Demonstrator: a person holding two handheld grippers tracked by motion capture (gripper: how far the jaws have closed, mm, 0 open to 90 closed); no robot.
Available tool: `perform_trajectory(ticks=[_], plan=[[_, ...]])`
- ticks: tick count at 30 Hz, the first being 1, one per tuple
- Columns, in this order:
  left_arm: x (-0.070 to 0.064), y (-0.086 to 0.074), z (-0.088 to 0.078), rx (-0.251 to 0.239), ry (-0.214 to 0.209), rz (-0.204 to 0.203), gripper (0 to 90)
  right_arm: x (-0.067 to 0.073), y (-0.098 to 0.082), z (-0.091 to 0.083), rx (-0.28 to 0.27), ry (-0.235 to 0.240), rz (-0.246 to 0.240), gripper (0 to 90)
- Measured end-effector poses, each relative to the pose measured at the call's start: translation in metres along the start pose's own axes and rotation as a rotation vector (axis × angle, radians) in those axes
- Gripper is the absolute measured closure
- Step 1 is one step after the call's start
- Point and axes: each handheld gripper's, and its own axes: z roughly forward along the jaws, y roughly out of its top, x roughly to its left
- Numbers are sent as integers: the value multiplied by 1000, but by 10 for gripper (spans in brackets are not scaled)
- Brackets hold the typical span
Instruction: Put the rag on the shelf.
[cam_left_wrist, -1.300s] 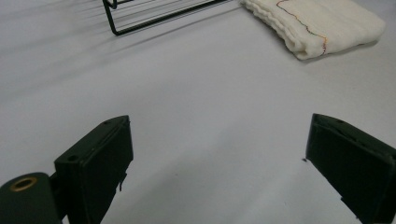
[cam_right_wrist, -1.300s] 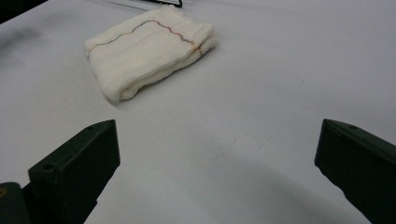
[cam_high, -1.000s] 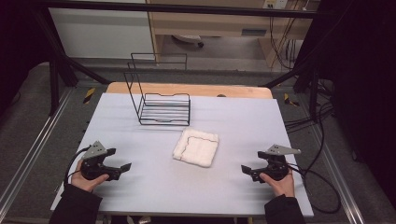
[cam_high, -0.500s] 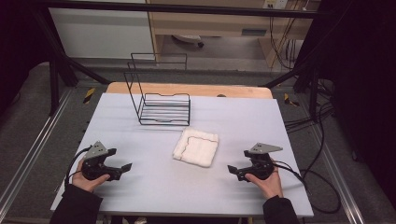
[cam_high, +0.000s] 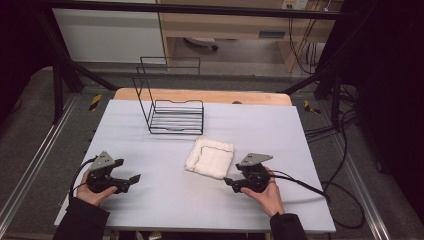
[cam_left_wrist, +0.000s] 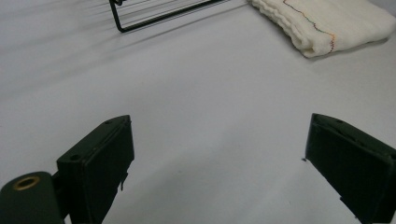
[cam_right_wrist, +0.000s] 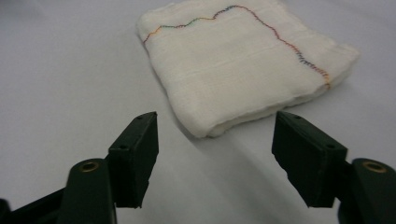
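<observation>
1. Folded white cloth (cam_high: 210, 157) lies flat on the bench (cam_high: 150, 200), centre of the high view, just below and right of the black wire rack (cam_high: 172, 112). Apart from the rack, not touching.
2. Right gripper (cam_right_wrist: 215, 154) sits at the cloth's lower-right in the high view and points at its near corner. Its fingers (cam_right_wrist: 135, 149) have just been closing partway but are released: nothing between them, cloth just beyond the tips.
3. Left gripper (cam_left_wrist: 217, 163) is at lower left of the high view, well apart from the cloth, fingers spread wide, empty.
4. Handling, my read: soft, light, limp gauze-type fabric in several layers, multicolour stitched hem (cam_right_wrist: 280, 39). Not fragile, not slippery; it'll sag and may unfold if lifted by one layer.
5. Grip point: the folded corner (cam_right_wrist: 205, 130) nearest the right gripper, centre of the right gripper view. Take the whole thickness of the stack, one finger sliding under against the bench.
6. Risk: catching only the top layer and peeling the fold open.
</observation>
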Motion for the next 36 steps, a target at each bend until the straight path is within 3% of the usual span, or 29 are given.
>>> perform_trajectory(ticks=[9,15,25,36], plan=[[0,0,0,0,0,1,83,9,9,18,20,29,-40,552],[0,0,0,1,0,3,87,10,12,29,49,21,-70,597],[-1,1,1,4,-1,7,89,7,11,35,62,-5,-111,767],[-1,0,1,2,2,-5,91,11,13,31,64,35,-108,843]])
